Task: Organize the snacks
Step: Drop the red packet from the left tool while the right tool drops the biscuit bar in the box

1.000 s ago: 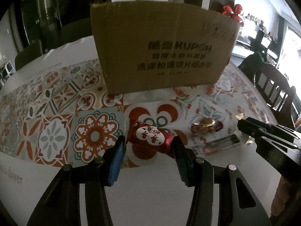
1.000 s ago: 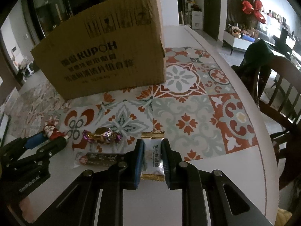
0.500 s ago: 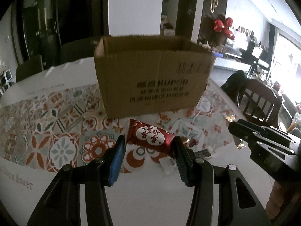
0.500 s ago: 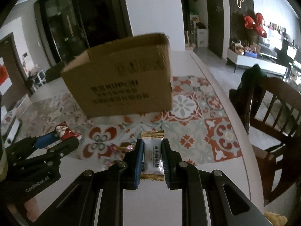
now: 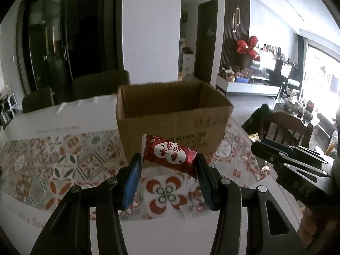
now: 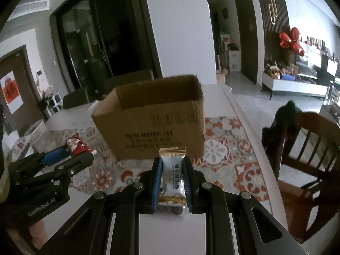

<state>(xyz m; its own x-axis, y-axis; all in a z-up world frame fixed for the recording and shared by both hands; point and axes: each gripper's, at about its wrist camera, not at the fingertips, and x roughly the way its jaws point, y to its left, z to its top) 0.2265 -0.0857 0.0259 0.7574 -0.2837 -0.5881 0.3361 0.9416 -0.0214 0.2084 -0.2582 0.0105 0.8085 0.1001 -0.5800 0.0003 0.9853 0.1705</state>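
The left gripper point(image 5: 169, 162) is clamped on a red foil snack packet with a white label point(image 5: 170, 156), its blue pads point(image 5: 132, 179) pressing both ends. The right gripper point(image 6: 171, 179) is clamped on a white-and-gold wrapped candy point(image 6: 172, 175), jaws nearly together. Both are held above the patterned tablecloth point(image 5: 63, 165), short of the open brown cardboard box point(image 5: 172, 123). A wooden chair point(image 6: 308, 148) stands at the table's right edge.

Right hand-held gripper point(image 6: 171, 175) clamps white, gold-edged candy packet point(image 6: 172, 175), above patterned table point(image 6: 244, 170); open brown cardboard box point(image 6: 153, 123) beyond; left hand-held gripper point(image 6: 70, 154) grips red wrapped snack point(image 6: 75, 146)
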